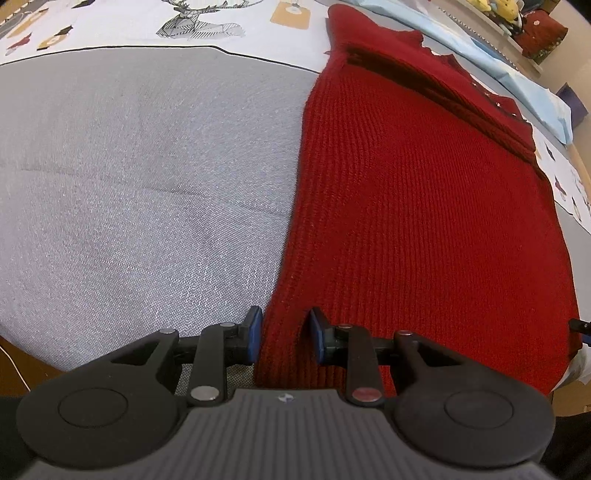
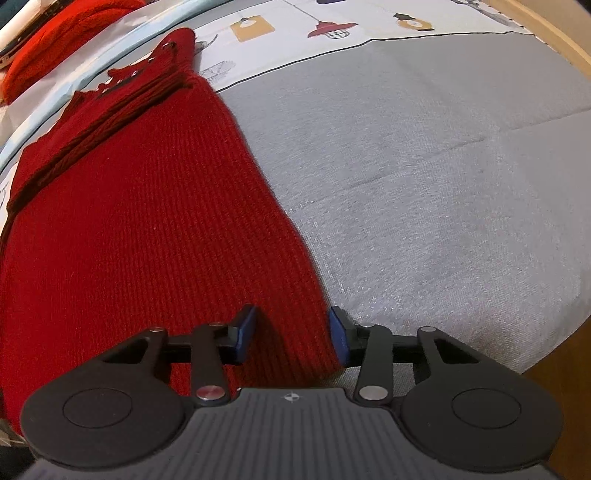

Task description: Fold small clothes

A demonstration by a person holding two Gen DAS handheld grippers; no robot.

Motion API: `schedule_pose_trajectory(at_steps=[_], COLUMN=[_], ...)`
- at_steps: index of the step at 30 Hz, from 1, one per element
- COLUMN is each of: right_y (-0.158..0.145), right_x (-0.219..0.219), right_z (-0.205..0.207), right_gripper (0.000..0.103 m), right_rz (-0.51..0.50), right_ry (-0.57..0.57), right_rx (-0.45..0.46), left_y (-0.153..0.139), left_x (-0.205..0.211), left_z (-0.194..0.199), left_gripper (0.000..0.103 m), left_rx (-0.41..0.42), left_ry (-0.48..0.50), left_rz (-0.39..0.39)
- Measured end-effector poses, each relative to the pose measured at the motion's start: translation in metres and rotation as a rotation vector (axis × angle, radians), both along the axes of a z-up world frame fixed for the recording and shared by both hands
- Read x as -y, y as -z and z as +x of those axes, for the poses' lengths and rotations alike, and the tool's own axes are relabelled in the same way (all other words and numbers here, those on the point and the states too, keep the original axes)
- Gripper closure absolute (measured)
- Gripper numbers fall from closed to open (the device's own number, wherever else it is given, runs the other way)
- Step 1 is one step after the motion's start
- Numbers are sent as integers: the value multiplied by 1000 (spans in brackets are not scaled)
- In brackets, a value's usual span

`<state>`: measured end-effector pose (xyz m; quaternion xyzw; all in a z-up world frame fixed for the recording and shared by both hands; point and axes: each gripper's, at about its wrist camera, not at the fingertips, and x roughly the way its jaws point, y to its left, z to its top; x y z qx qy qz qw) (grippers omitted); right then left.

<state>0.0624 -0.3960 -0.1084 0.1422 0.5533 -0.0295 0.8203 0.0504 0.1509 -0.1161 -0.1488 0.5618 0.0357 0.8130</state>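
Grey padded mat (image 1: 129, 177) carries a folded red knit sweater (image 1: 424, 206); left gripper (image 1: 284, 338) and right gripper (image 2: 291, 332) each straddle a near corner, jaws parted.

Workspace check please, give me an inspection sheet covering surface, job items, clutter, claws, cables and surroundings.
Surface: grey mat over a printed bedsheet; faint creases.
Job's things: red knit sweater lying flat, already folded lengthwise, sleeve laid diagonally across its far end.
Clutter: another red knit garment at the far left in the right wrist view; plush toys on a far shelf.
Grippers: left claw open, straddling the sweater's near left corner; right claw open, straddling its near right corner. Neither has closed on the fabric.
Cables: a thin white cord at the mat's near left edge.
Surroundings: wooden floor beyond the mat.
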Motion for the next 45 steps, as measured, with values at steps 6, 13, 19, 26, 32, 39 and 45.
schedule_pose_trajectory(at_steps=[6,13,19,26,32,39,45], right_y=[1,2,0,2,3,-13,-73], right_x=[-2,-2,-2,1,-3,-4,9], right_z=[3,3,1,-2,-1,-8,-24], right_gripper=[64,67,82,75,75,86,88], right_rz=[5,4,32,26,14,48,195], right_ry=[-17,-26,-25,-6,-20,-23,-7], right_rx=[0,2,8,2,0,77,241], left_y=[0,0,-4,-1,-2,-30,-116], left_x=[2,4,9,3,15,22,13], left_z=[-1,-2,-4,-5,-5,-9,-20], left_gripper=[72,72,90,85,86,94,97], left_rx=[4,8,22,2,12,80,269], left_ry=[4,9,44,28,72,101,152], left_rz=[6,14,2,-23,26,45,-21])
